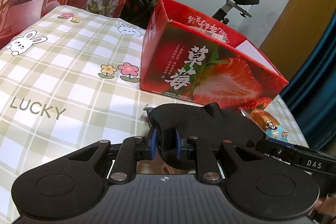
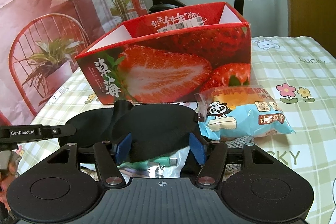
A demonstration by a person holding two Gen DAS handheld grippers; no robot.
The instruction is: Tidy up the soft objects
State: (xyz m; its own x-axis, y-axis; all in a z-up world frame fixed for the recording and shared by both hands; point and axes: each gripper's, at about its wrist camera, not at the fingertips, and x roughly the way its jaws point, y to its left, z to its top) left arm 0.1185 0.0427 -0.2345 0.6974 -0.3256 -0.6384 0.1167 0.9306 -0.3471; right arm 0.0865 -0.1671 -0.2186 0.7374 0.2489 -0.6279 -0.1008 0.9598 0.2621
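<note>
Two grippers are seen over one checked tablecloth. Bare cloth is left open toward nine o'clock in the left wrist view and toward three o'clock in the right wrist view. A red strawberry box, open-topped, is set at twelve o'clock, its near wall just behind the black eye mask. A wrapped bread packet is lying at two o'clock, touching the mask's edge. The left gripper is clamped on the mask's end. The right gripper is parted wide, its jaws on either side of the mask; contact cannot be told.
</note>
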